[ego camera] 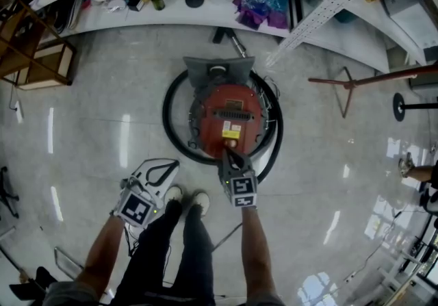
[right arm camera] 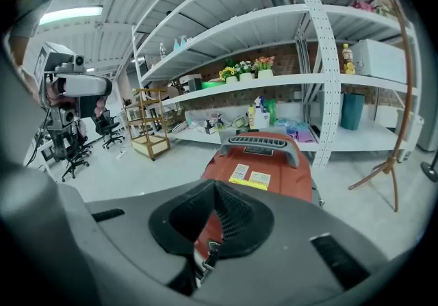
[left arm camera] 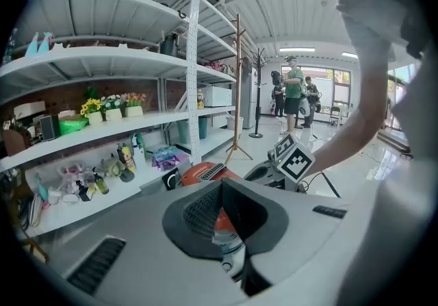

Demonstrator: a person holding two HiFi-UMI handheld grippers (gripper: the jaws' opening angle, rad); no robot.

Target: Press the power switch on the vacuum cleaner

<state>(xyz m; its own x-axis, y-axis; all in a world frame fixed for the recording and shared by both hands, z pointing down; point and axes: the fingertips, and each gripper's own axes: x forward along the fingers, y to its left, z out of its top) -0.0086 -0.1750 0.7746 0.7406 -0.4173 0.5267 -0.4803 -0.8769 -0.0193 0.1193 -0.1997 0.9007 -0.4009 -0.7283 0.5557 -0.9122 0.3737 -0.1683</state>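
The vacuum cleaner (ego camera: 229, 116) stands on the floor (ego camera: 89, 133), near its edge under the shelf (ego camera: 205, 14). The right gripper (ego camera: 228, 153), jaws together and empty, points at the cleaner's near end and seems to touch it, so the press is probably just starting. The left gripper (ego camera: 164, 169), also closed on nothing, hangs aside.

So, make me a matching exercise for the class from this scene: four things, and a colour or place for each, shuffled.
1 vacuum cleaner
2 hose
3 right claw
4 left claw

A black, looped round the vacuum
B shut, by the person's leg
C red, on the floor
D shut, over the vacuum's near edge

Pairs: 1-C, 2-A, 3-D, 4-B
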